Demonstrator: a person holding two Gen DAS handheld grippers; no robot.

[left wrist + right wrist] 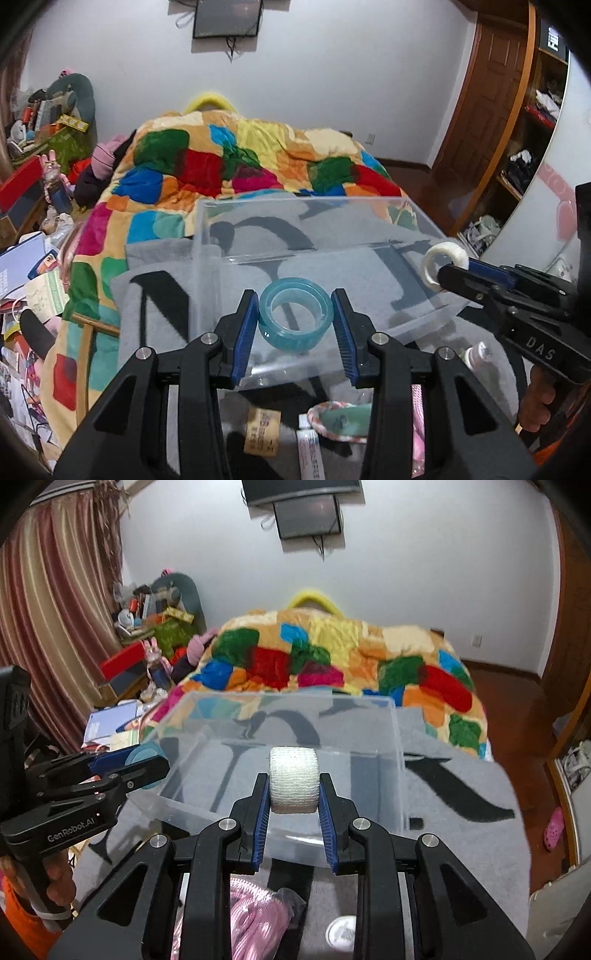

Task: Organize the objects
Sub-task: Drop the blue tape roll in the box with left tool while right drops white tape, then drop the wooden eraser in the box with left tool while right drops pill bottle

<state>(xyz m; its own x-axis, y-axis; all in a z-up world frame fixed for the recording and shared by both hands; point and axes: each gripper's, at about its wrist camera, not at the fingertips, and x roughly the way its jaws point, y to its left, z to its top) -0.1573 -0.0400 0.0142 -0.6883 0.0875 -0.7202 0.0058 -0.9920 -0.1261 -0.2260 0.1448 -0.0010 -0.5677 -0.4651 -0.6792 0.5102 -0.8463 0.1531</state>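
Observation:
My left gripper (294,317) is shut on a blue tape roll (294,318) and holds it over the near wall of a clear plastic box (207,240). My right gripper (294,790) is shut on a white bandage roll (294,780) and holds it over the near wall of the same box (398,760). The right gripper with the bandage roll (443,262) shows at the right of the left wrist view. The left gripper with the tape roll (142,757) shows at the left of the right wrist view. The box stands on a grey blanket (159,295).
Below the left gripper lie a tube (310,454), a pink-and-white ring (332,421) and a tan label (263,428). A pink cloth (255,919) and a white round lid (341,932) lie below the right gripper. A colourful quilt (236,155) lies behind the box. Clutter (33,122) fills the left.

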